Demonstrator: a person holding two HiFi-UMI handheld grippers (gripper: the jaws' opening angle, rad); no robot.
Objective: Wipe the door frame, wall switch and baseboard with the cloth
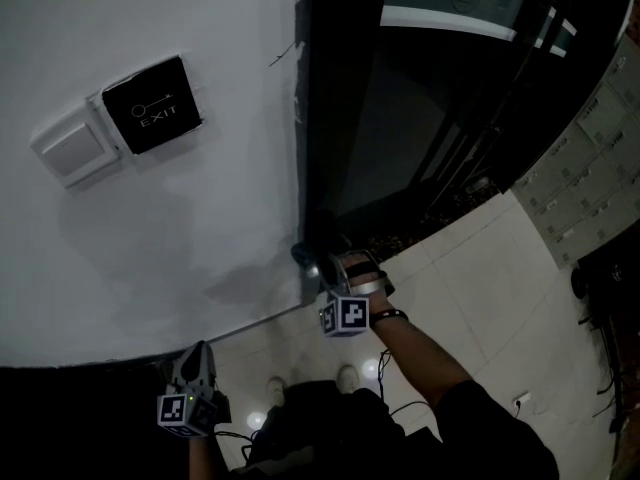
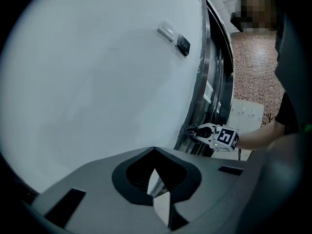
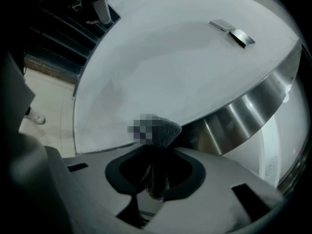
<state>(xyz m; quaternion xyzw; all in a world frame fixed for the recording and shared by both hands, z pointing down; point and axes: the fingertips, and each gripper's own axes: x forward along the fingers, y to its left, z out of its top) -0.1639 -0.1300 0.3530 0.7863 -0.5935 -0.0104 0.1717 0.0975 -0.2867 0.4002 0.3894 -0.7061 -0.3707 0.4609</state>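
Grey cloth pressed low against the metal door frame.
The fingers of the right gripper (image 3: 155, 179) are clamped shut on a grey, fuzzy wiping cloth (image 3: 166, 129). Its bunched free end is pushed out ahead so that the cloth, not the fingers, meets the brushed-metal door frame (image 3: 243, 112) low down, beside the flat white wall (image 3: 161, 57). The fingers of the left gripper (image 2: 155, 191) are drawn together on nothing and held off to the side, judged idle. The pale rectangular wall switch (image 1: 72, 148) is seen well above, apart from both grippers.
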